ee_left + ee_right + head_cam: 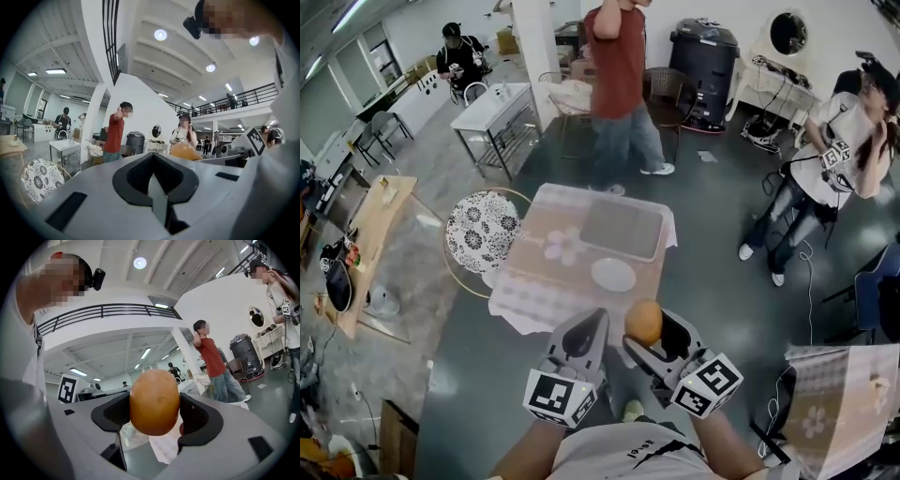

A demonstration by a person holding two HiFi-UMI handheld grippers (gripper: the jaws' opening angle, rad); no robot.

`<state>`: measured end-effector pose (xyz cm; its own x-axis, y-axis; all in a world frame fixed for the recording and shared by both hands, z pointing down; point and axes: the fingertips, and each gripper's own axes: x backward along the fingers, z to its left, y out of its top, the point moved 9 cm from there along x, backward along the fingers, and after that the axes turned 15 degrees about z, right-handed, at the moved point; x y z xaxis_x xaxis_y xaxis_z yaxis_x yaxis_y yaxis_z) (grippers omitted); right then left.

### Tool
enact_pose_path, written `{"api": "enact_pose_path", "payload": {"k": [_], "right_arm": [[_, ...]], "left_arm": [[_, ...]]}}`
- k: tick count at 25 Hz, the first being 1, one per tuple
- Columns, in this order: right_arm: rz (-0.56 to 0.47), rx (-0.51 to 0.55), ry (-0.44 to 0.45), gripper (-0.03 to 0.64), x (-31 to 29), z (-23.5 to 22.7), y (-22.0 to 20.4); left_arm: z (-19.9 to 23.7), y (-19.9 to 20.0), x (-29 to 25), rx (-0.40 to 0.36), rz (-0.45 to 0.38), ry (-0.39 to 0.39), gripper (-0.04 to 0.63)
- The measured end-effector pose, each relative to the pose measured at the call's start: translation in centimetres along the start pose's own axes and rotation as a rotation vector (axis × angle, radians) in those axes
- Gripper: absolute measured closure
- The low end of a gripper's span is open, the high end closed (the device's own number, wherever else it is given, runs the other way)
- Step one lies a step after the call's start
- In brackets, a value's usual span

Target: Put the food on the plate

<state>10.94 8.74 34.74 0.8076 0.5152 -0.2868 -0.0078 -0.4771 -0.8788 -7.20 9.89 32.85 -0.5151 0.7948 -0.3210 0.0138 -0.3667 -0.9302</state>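
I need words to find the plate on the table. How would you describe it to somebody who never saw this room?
Start at the cloth-covered table in the middle of the floor. On its right half lies a grey rectangular tray, and the plate sits just nearer the camera than it. It is the only white oval thing, smaller than the tray.

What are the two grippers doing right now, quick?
Left gripper: closed, holding nothing.
Right gripper: closed on the round orange food.
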Motion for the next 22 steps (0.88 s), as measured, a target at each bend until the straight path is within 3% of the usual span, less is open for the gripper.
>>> {"api": "enact_pose_path", "payload": {"k": [11,22], "right_arm": [[0.019,-0.023,-0.092,0.31,-9.5,-4.0,2.7],[0.129,-0.029,-0.174,0.31,-14.6,-8.9,1.1]], "left_arm": [[10.9,2.0,-6.4,-0.02,0.018,-0.064,0.589],[16.1,0.2,-12.3,-0.029,0.061,-0.12,0.589]]}}
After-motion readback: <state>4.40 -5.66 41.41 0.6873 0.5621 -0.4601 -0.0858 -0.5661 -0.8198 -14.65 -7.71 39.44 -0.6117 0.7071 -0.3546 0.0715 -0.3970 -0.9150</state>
